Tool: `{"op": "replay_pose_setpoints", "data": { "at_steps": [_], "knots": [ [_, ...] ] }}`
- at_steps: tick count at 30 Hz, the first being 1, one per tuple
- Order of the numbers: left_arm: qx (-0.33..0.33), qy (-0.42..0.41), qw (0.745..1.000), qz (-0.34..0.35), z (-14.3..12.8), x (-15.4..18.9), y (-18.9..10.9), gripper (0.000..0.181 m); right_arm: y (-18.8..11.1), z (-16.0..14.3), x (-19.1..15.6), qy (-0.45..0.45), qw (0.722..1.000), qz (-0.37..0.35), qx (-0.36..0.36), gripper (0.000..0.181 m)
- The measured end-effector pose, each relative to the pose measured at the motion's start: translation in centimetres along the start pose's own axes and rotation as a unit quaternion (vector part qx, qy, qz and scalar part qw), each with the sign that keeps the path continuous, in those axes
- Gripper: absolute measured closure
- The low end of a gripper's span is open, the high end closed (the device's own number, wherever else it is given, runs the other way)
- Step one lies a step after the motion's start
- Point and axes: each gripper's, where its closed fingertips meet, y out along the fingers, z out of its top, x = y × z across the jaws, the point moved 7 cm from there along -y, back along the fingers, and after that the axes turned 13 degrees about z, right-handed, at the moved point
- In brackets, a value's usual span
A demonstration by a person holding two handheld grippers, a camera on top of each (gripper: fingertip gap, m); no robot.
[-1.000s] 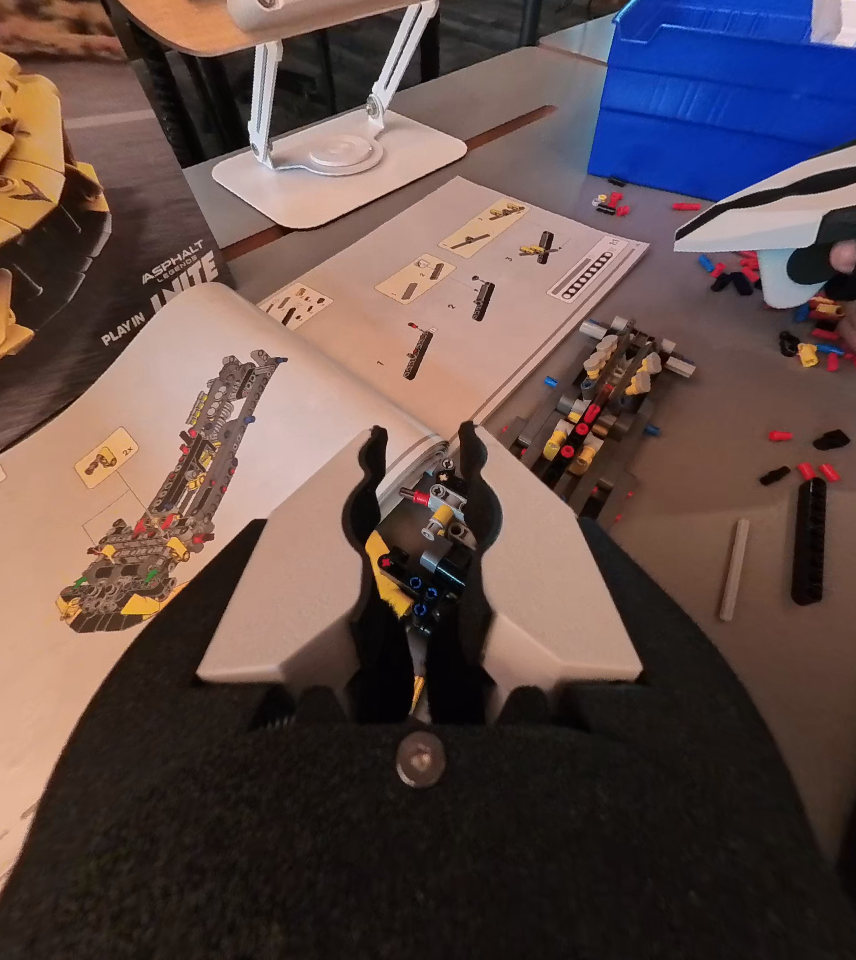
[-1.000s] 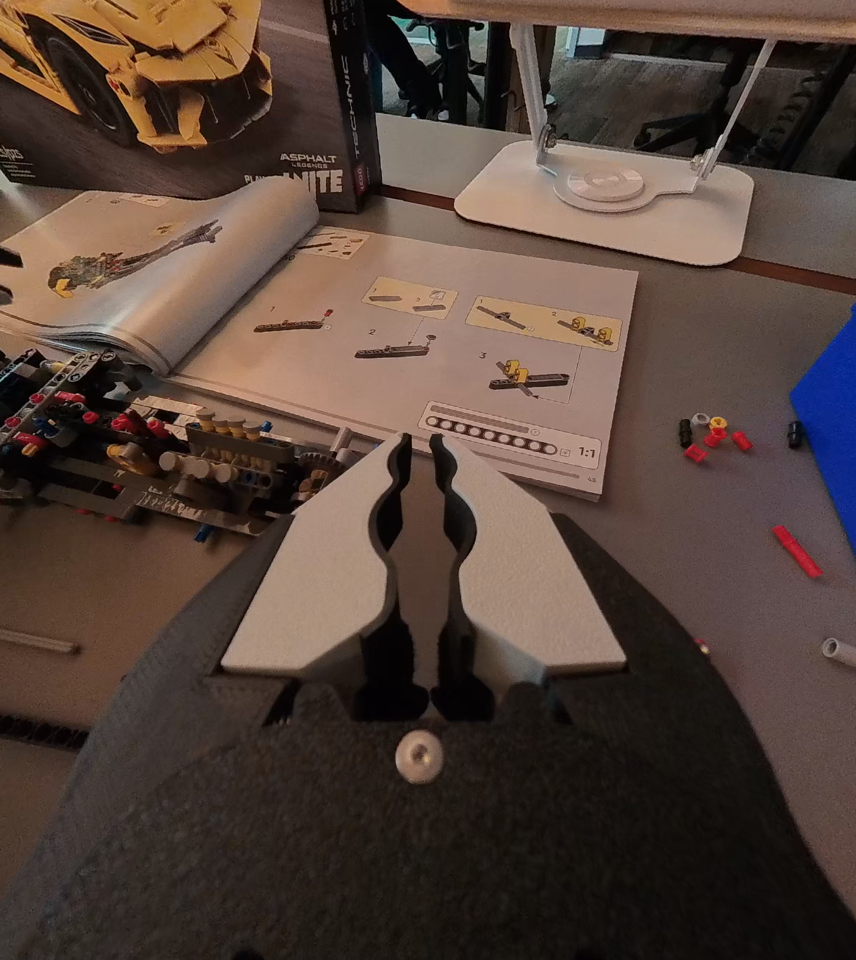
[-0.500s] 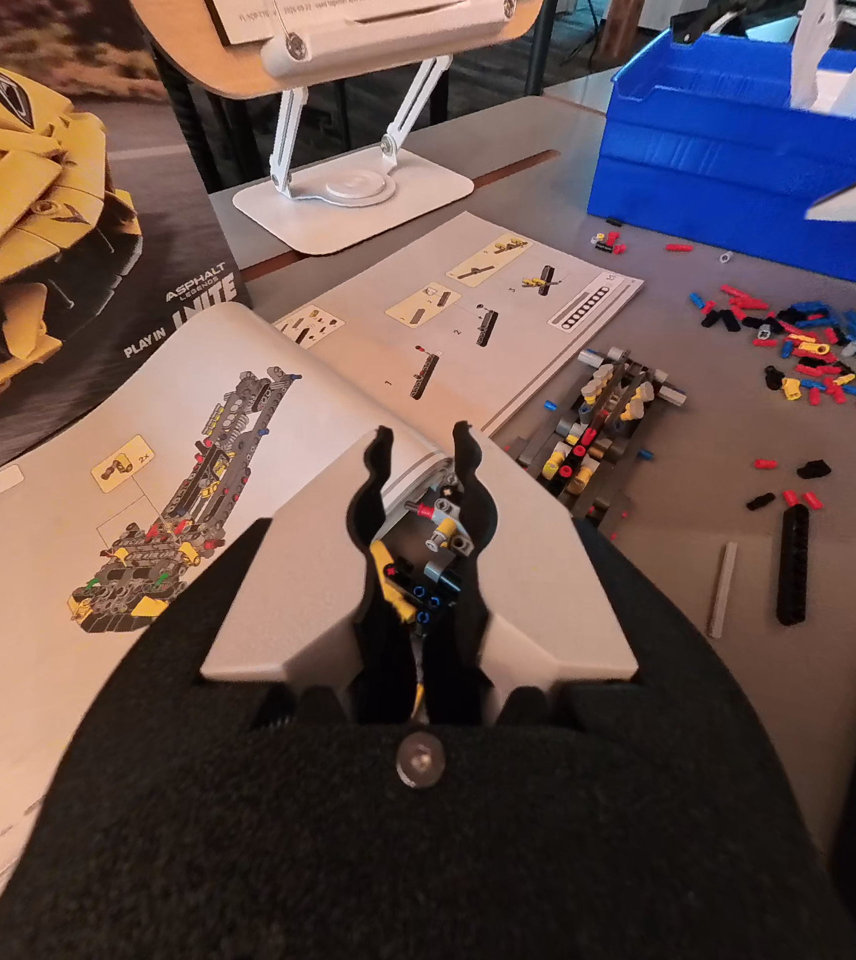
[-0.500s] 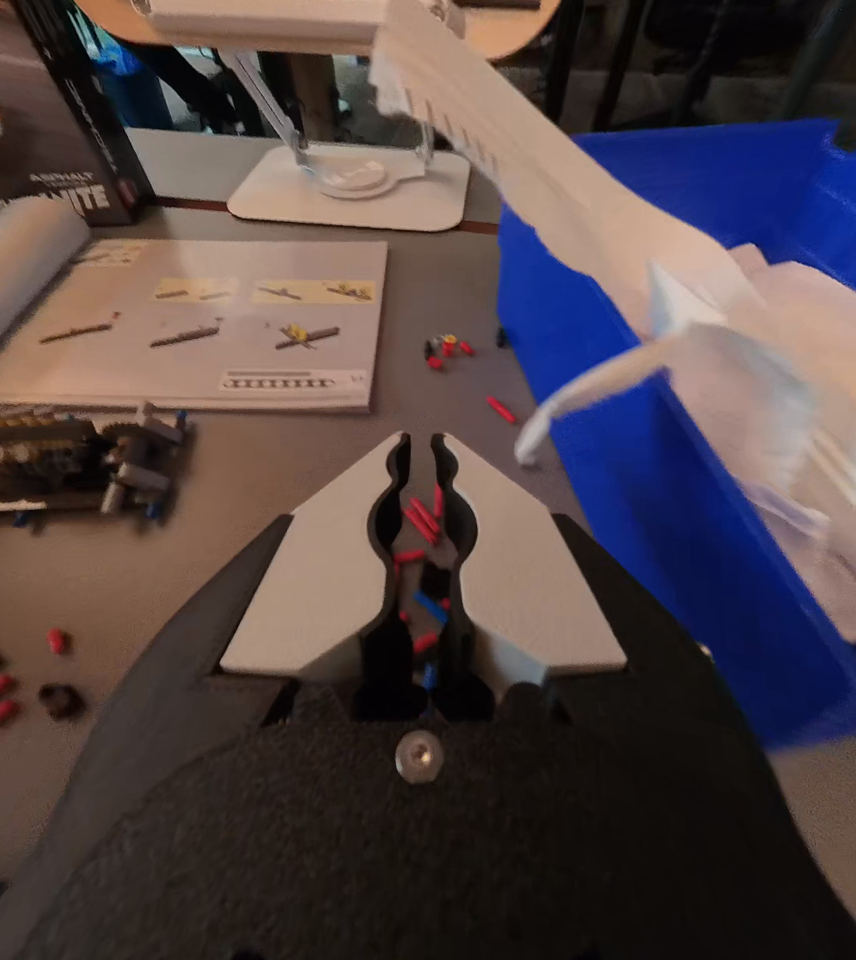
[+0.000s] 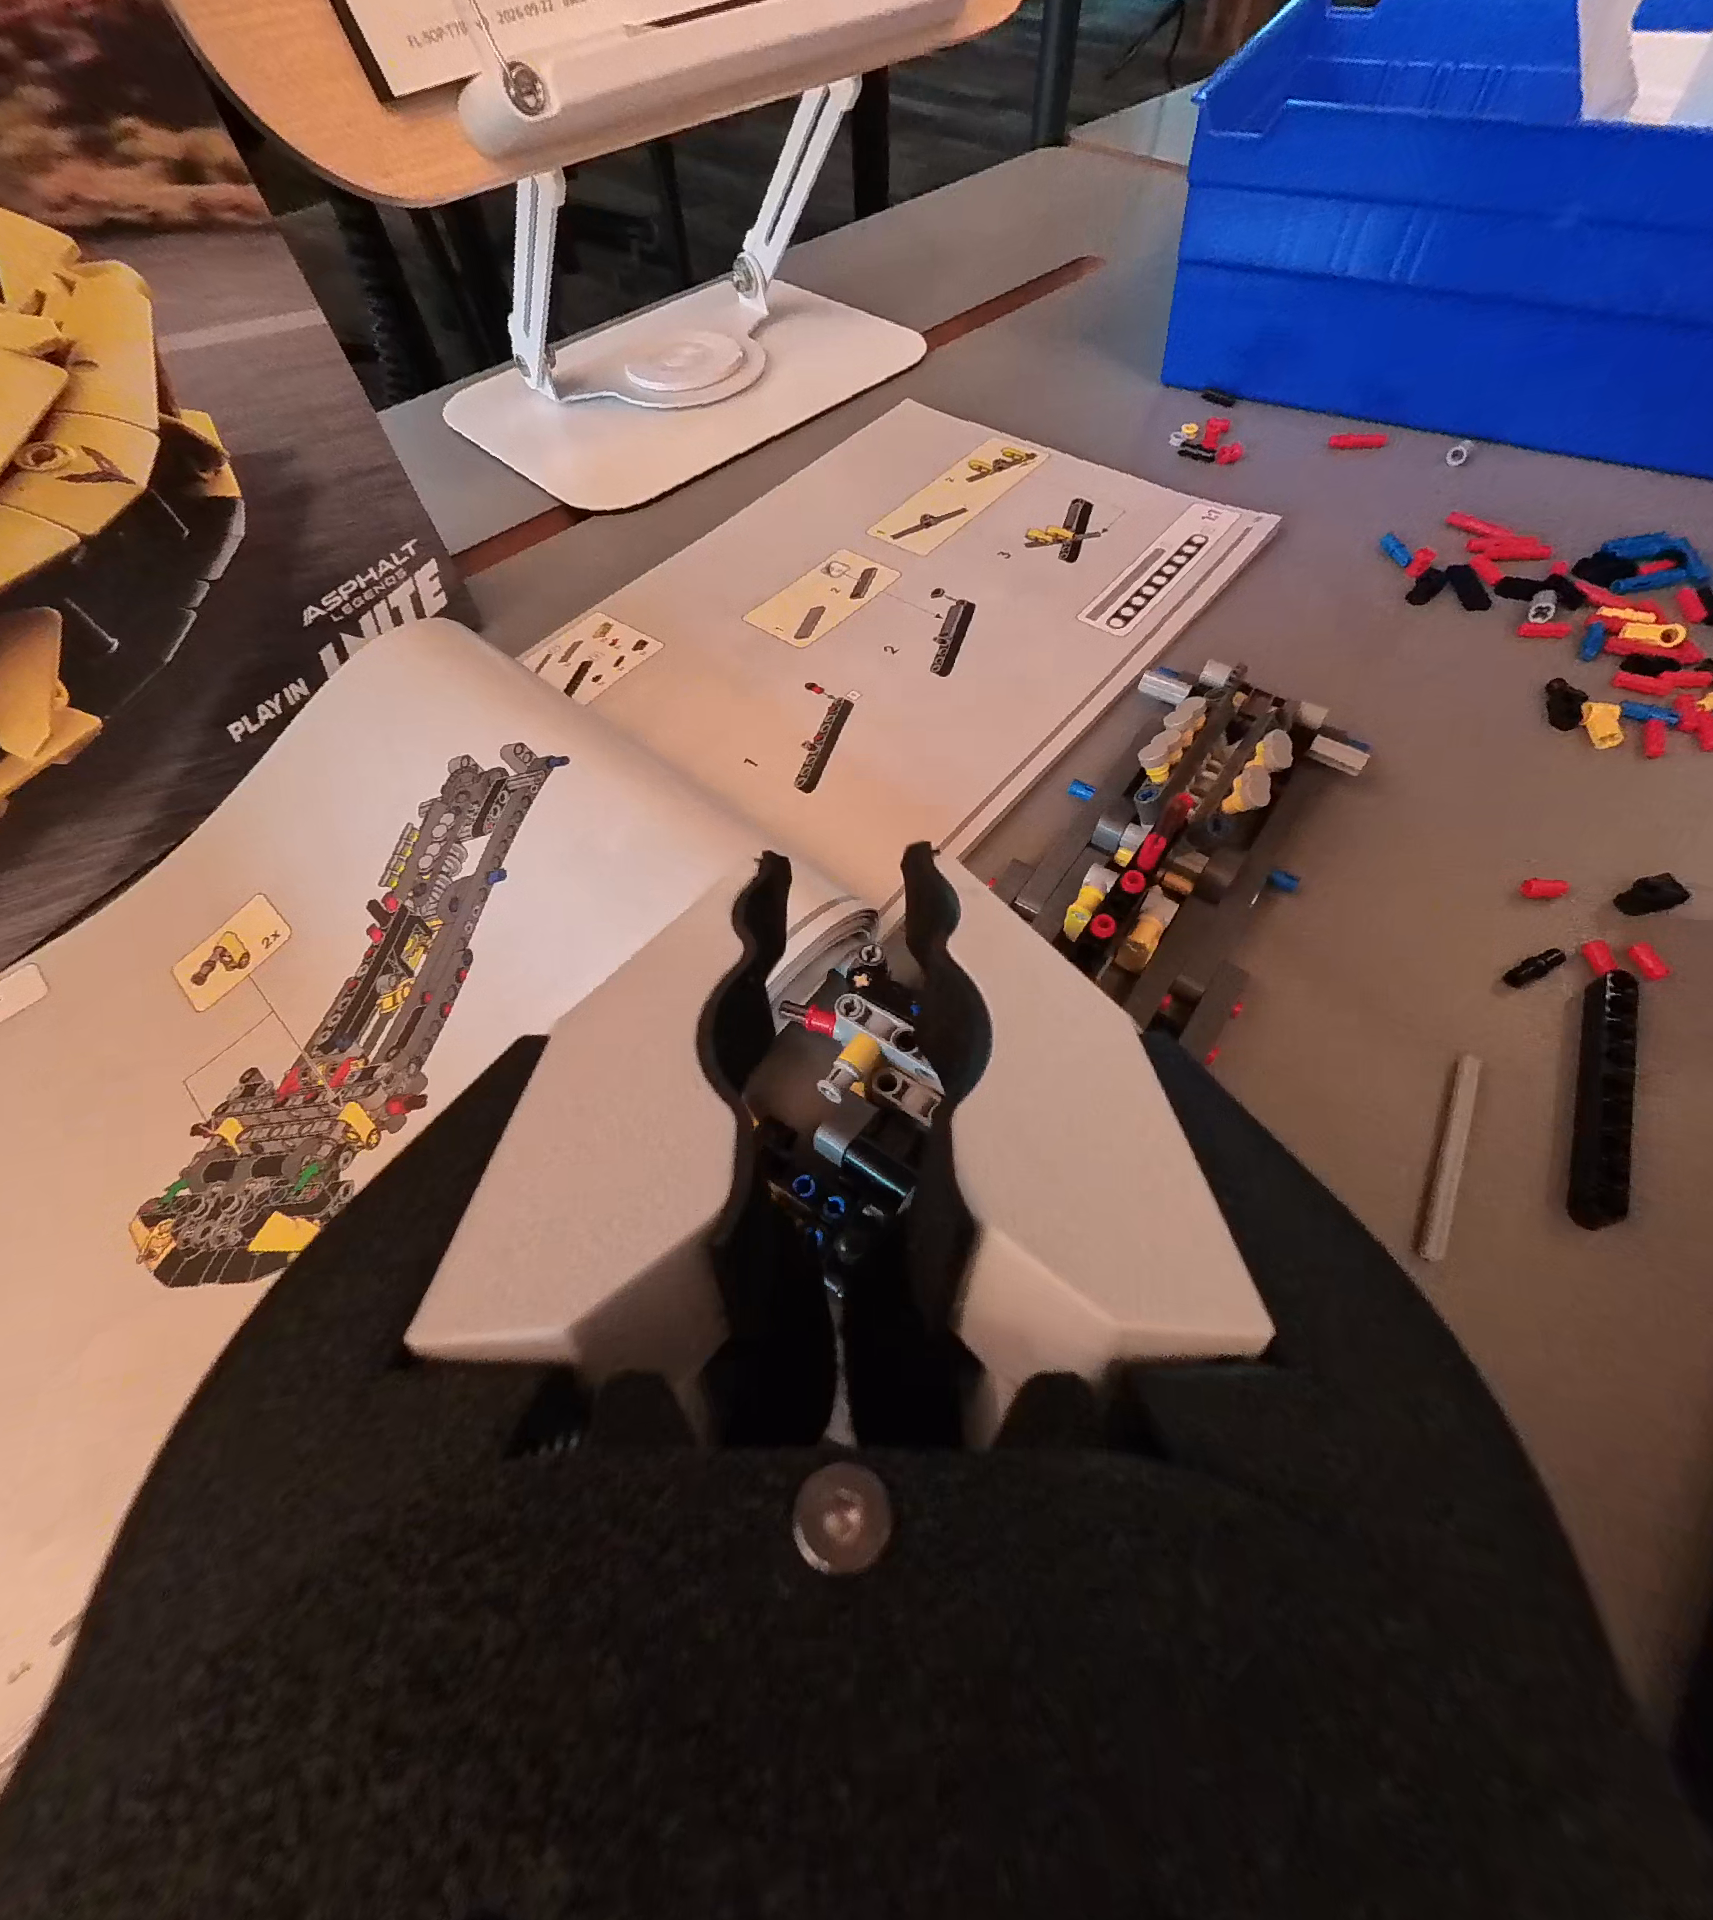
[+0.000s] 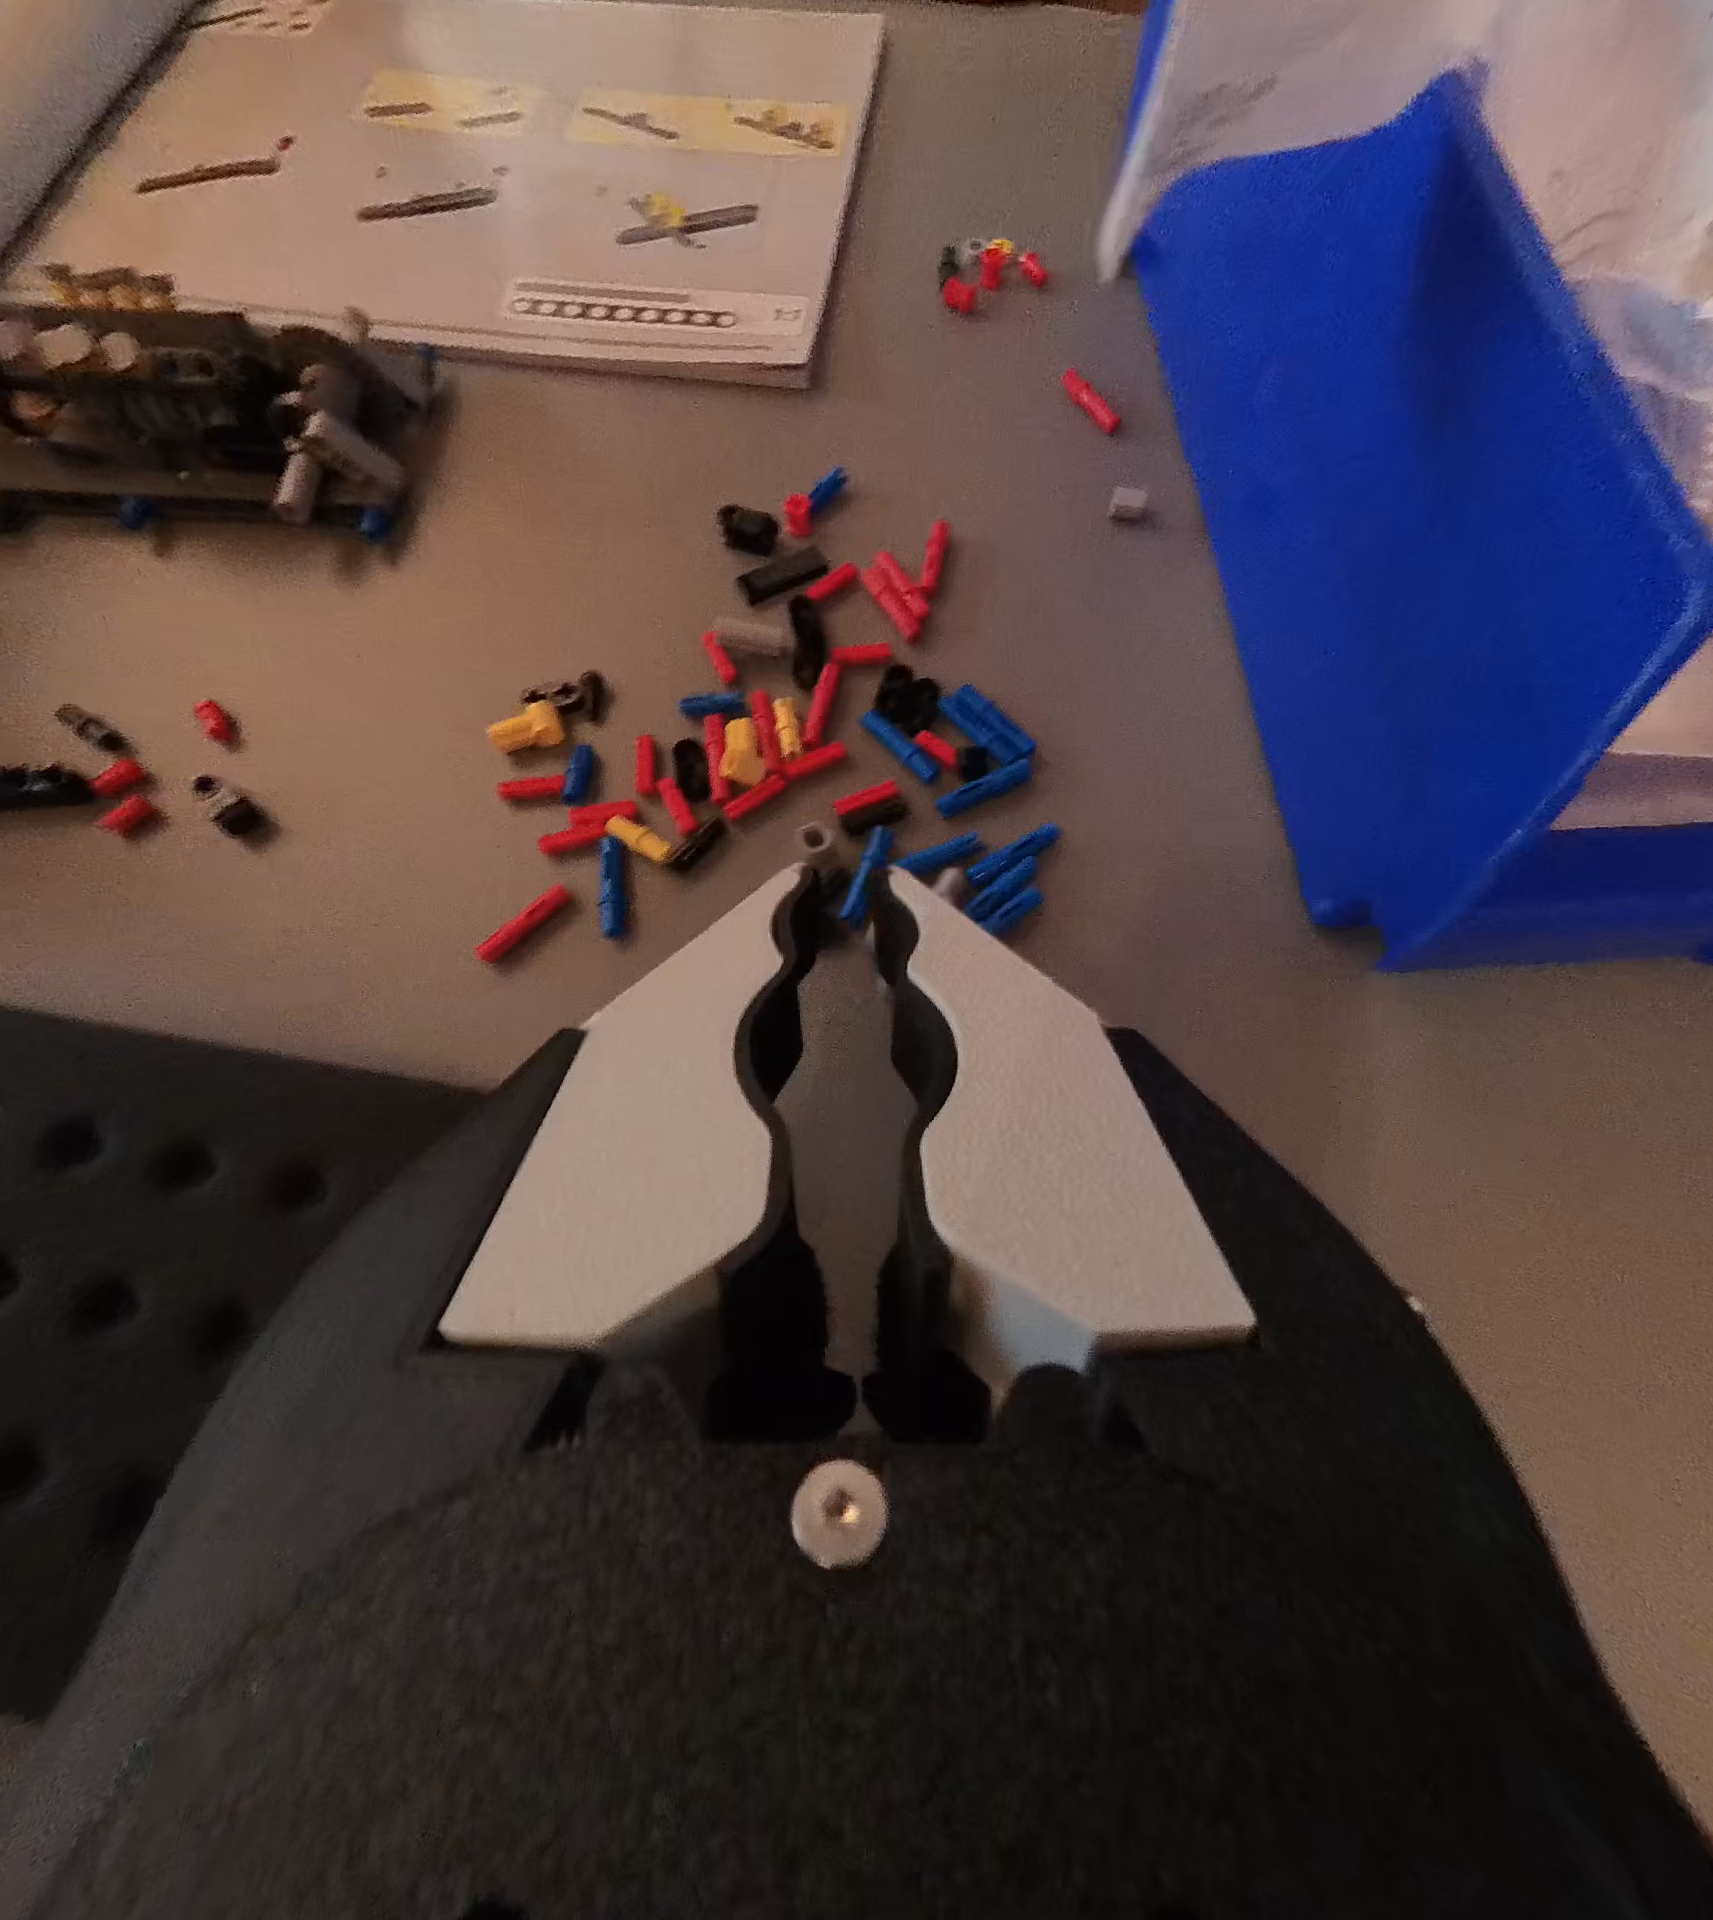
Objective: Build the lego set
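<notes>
The left gripper (image 5: 847, 883) clamped a small lego sub-assembly (image 5: 867, 1081), its lower part hidden between the jaws; the chassis build (image 5: 1184, 831) lay just right of them. The right gripper (image 6: 847, 888) stood narrowly parted and empty, its tips at the near edge of a blurred scatter of loose pins (image 6: 779, 727), with the blue bin (image 6: 1403, 499) to their right, cut off.

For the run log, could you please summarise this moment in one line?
left gripper: shut on chassis subassembly | right gripper: open, over loose pins

Each tool (image 5: 847, 883) (image 6: 847, 894) has pale grey fingers, black wavy pads, a black textured body and one silver screw.
</notes>
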Motion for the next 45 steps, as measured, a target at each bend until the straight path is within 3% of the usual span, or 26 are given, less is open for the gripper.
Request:
{"op": "replay_pose_setpoints", "data": {
  "at_steps": [13, 20, 24, 38, 45],
  "knots": [
    [0.006, -0.017, 1.000, -0.002, -0.2, -0.7, 0.1, 0.163, -2.4, -2.4, -1.1, -0.035, 0.998, 0.041, -0.014, 0.172],
    [0.006, 0.002, 1.000, 0.003, -0.2, -0.3, 0.0, 0.163, -0.9, -1.2, -1.1, -0.107, 0.991, 0.051, -0.057, 0.169],
    [0.003, 0.012, 1.000, 0.000, -0.3, 0.0, 0.1, 0.163, 0.3, -1.4, -0.2, -0.105, 0.986, 0.072, -0.105, 0.166],
    [-0.013, 0.017, 1.000, -0.007, -0.9, 0.1, 0.6, 0.162, 1.5, -1.1, 1.0, -0.091, 0.985, 0.106, -0.097, 0.164],
    [-0.014, 0.017, 1.000, -0.005, -0.9, 0.0, 0.5, 0.163, 1.7, -1.1, 0.8, -0.104, 0.984, 0.109, -0.092, 0.173]
  ]
}}
